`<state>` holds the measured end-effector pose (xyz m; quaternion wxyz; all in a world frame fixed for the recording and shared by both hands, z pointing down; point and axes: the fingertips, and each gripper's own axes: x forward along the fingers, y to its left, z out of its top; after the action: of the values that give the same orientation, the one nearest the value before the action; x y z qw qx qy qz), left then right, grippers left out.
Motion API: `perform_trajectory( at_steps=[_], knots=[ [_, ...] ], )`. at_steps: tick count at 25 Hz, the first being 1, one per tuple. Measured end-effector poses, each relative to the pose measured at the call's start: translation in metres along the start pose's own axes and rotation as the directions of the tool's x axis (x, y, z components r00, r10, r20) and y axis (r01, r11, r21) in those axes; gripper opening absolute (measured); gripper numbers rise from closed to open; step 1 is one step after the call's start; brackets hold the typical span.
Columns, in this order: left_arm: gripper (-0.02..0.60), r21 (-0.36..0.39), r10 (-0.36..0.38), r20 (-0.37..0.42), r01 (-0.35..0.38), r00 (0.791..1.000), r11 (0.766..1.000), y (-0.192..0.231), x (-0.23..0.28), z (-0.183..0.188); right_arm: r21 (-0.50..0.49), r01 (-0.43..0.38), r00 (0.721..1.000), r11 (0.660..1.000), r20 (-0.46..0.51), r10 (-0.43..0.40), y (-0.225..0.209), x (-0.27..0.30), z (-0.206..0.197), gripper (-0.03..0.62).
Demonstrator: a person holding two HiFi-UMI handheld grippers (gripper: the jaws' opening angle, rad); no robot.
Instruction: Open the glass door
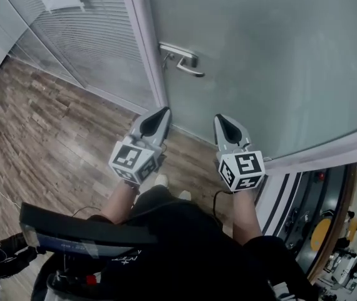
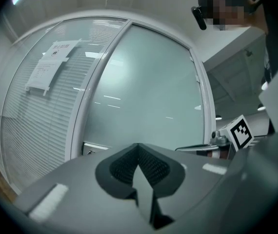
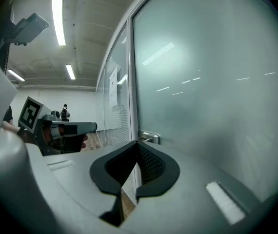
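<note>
Hand tools: the left gripper (image 1: 164, 111) has a pale grey moulded shell tapering to a point. Black ribbed pads (image 2: 156, 167) line its inner faces. At its rear is a white cube (image 1: 131, 160) with black square markers. The right gripper (image 1: 220, 118) has the same grey shell and black lining, and its own marker cube (image 1: 242, 170). A small pale rectangular inset (image 3: 224, 201) sits on the shell top.

Clothing: black top (image 1: 185, 243), with sleeves ending short of the forearms. White shoe tips (image 1: 161, 180) are visible below.
</note>
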<state>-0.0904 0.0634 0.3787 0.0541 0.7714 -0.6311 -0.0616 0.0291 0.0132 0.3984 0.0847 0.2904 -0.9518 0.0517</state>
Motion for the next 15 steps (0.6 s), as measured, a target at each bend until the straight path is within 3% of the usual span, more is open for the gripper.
perform_trajectory(
  at_steps=[4, 15],
  knots=[
    [0.0, -0.003, 0.007, -0.012, -0.007, 1.0, 1.0, 0.002, -0.001, -0.001, -0.035, -0.006, 1.0, 0.999, -0.017, 0.006, 0.004, 0.006, -0.001, 0.002],
    [0.0, -0.013, -0.087, -0.019, 0.086, 0.996, 0.996, 0.023, 0.035, -0.001, -0.104, 0.039, 0.996, 0.994, -0.076, -0.047, -0.005, 0.045, -0.007, 0.002]
  ],
)
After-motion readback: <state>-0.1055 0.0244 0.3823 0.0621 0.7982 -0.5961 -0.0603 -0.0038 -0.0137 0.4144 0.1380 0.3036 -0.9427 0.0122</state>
